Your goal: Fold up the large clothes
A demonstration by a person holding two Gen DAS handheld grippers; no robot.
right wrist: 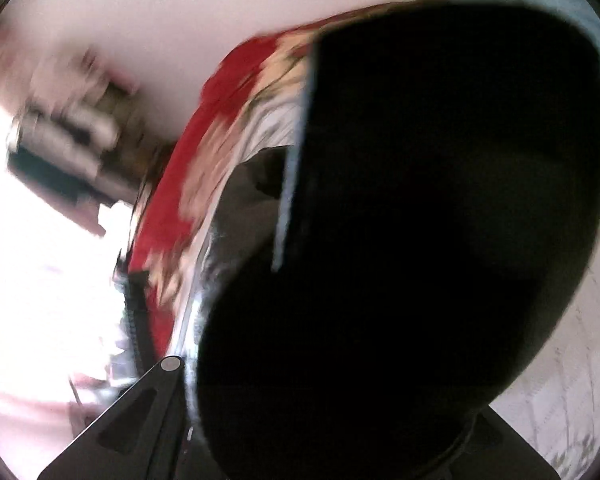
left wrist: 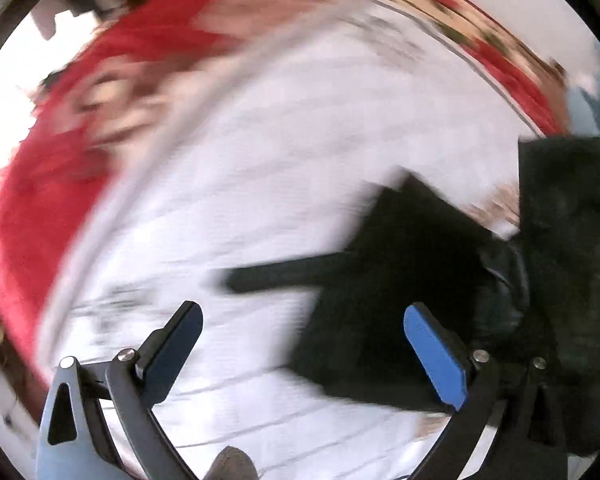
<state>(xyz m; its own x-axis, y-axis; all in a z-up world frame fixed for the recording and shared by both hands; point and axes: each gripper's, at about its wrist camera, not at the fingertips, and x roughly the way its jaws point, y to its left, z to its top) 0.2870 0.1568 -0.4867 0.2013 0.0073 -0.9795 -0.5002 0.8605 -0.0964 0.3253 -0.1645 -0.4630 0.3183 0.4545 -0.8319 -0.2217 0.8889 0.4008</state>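
Black fabric, the garment (left wrist: pixel 400 264), hangs over the white sheet (left wrist: pixel 260 160), at the right of the left gripper (left wrist: pixel 300 352), whose fingers stand wide apart and hold nothing. It could slip and unfold in the swing. The right gripper (right wrist: pixel 316 432) is nearly closed, apparently pinching this cloth.
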